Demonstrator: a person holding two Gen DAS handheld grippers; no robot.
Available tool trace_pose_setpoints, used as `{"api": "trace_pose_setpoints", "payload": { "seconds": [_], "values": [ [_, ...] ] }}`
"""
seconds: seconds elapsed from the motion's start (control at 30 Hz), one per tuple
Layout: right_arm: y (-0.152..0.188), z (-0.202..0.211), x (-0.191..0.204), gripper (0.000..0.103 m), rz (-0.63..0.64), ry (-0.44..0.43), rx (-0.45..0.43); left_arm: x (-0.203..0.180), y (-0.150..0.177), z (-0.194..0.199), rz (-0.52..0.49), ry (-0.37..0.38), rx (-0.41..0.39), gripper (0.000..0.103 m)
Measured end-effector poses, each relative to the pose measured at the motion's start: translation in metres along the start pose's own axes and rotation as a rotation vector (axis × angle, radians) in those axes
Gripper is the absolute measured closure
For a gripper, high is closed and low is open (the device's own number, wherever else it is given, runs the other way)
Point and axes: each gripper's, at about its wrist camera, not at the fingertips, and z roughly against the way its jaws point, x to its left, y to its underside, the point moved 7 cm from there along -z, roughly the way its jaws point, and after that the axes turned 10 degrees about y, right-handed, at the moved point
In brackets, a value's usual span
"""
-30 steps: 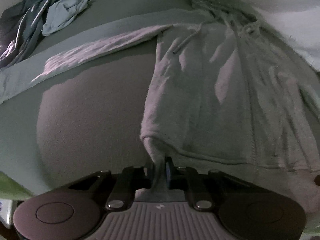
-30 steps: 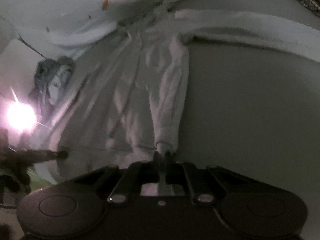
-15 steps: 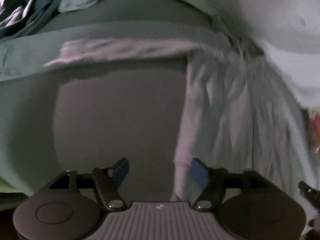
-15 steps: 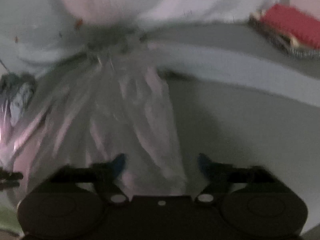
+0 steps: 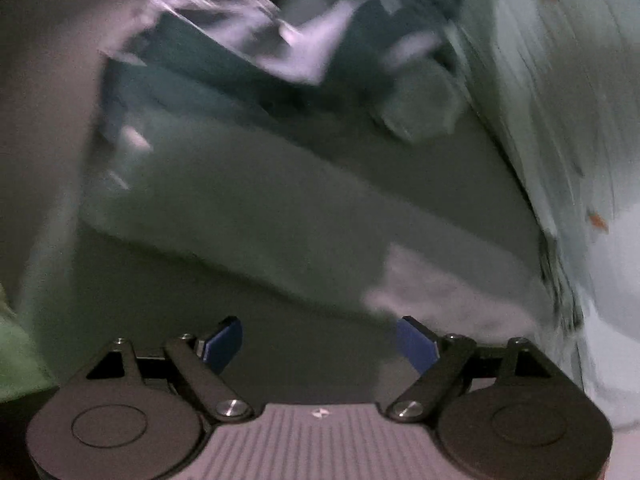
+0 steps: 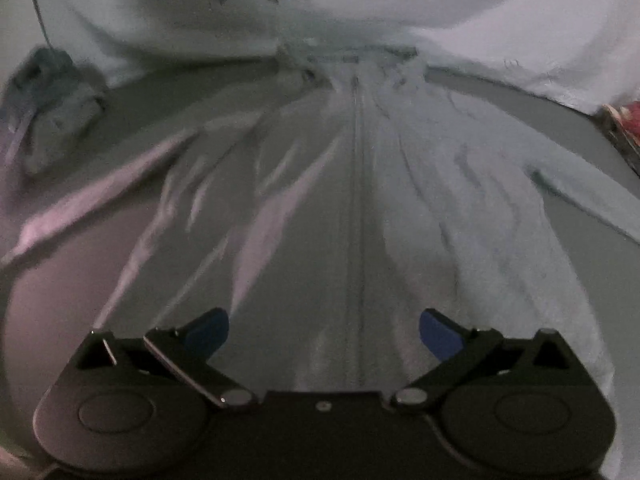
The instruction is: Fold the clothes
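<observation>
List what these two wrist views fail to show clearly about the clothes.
- Left wrist view: the dark clothes pile is motion-blurred; separate garments cannot be told.
- Right wrist view: the zip-up top's hem is hidden behind the right gripper.
- Right wrist view: its right sleeve is cut off by the edge.

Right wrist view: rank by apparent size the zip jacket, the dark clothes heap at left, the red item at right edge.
1. Zip jacket, fills most of the frame.
2. Dark clothes heap.
3. Red item, cut off by the frame edge, so its true extent is unknown.
Fisheye distortion shrinks both edge items.
</observation>
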Motion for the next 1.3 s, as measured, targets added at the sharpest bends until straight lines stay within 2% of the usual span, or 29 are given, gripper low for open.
{"api": "trace_pose_setpoints", "payload": {
  "seconds": [0.1, 0.23, 0.33, 0.4, 0.47, 0.53, 0.6, 0.63, 0.67, 0.73, 0.8, 0.83, 0.93, 0.97, 1.0, 1.07, 1.13, 1.17, 1.23, 1.3],
  "values": [
    [0.008, -0.006, 0.009, 0.000, -0.002, 0.026, 0.001, 0.020, -0.022, 0.013, -0.064, -0.038, -0.039, 0.018],
    [0.011, -0.007, 0.013, 0.000, -0.013, 0.047, -0.033, 0.029, -0.035, 0.014, -0.222, -0.102, -0.054, 0.016],
    [0.011, -0.008, 0.012, 0.000, -0.030, 0.057, -0.037, 0.042, -0.040, 0.003, -0.254, -0.105, -0.049, 0.015],
    [0.008, -0.012, 0.014, 0.000, -0.036, 0.066, -0.034, 0.044, -0.045, -0.004, -0.267, -0.105, -0.068, 0.009],
    [0.008, -0.012, 0.014, 0.000, -0.041, 0.072, -0.030, 0.042, -0.050, -0.008, -0.276, -0.114, -0.079, 0.010],
    [0.009, -0.012, 0.016, 0.000, -0.045, 0.077, -0.026, 0.039, -0.052, -0.010, -0.295, -0.167, -0.097, 0.023],
    [0.009, -0.012, 0.017, 0.000, -0.048, 0.079, -0.024, 0.035, -0.051, -0.010, -0.318, -0.239, -0.119, 0.059],
    [0.010, -0.011, 0.016, 0.000, -0.047, 0.078, -0.025, 0.034, -0.052, -0.010, -0.322, -0.270, -0.125, 0.073],
    [0.011, -0.010, 0.015, 0.000, -0.047, 0.078, -0.025, 0.033, -0.052, -0.007, -0.308, -0.276, -0.128, 0.103],
    [0.012, -0.009, 0.014, 0.000, -0.045, 0.074, -0.026, 0.023, -0.052, 0.003, -0.272, -0.229, -0.149, 0.103],
    [0.012, -0.009, 0.013, 0.000, -0.037, 0.067, -0.027, 0.003, -0.053, 0.012, -0.298, -0.177, -0.181, 0.103],
    [0.012, -0.009, 0.013, 0.000, -0.032, 0.062, -0.027, -0.010, -0.053, 0.015, -0.338, -0.178, -0.190, 0.103],
    [0.012, -0.010, 0.012, 0.000, -0.003, 0.035, -0.041, -0.033, -0.052, 0.020, -0.430, -0.204, -0.204, 0.098],
    [0.011, -0.010, 0.011, 0.000, 0.008, 0.024, -0.046, -0.033, -0.051, 0.020, -0.439, -0.214, -0.205, 0.089],
    [0.012, -0.010, 0.011, 0.000, 0.017, 0.015, -0.049, -0.029, -0.049, 0.018, -0.430, -0.221, -0.200, 0.075],
    [0.012, -0.010, 0.010, 0.000, 0.035, -0.002, -0.055, -0.017, -0.043, 0.015, -0.412, -0.231, -0.186, 0.063],
    [0.012, -0.010, 0.009, 0.000, 0.044, -0.011, -0.061, -0.004, -0.037, 0.014, -0.411, -0.259, -0.174, 0.042],
    [0.012, -0.010, 0.010, 0.000, 0.048, -0.014, -0.063, 0.001, -0.035, 0.016, -0.416, -0.274, -0.171, 0.026],
    [0.011, -0.010, 0.010, 0.000, 0.049, -0.015, -0.065, 0.010, -0.034, 0.022, -0.427, -0.282, -0.179, 0.015],
    [0.011, -0.010, 0.011, 0.000, 0.044, -0.010, -0.065, 0.021, -0.038, 0.023, -0.419, -0.284, -0.172, 0.012]
  ]
}}
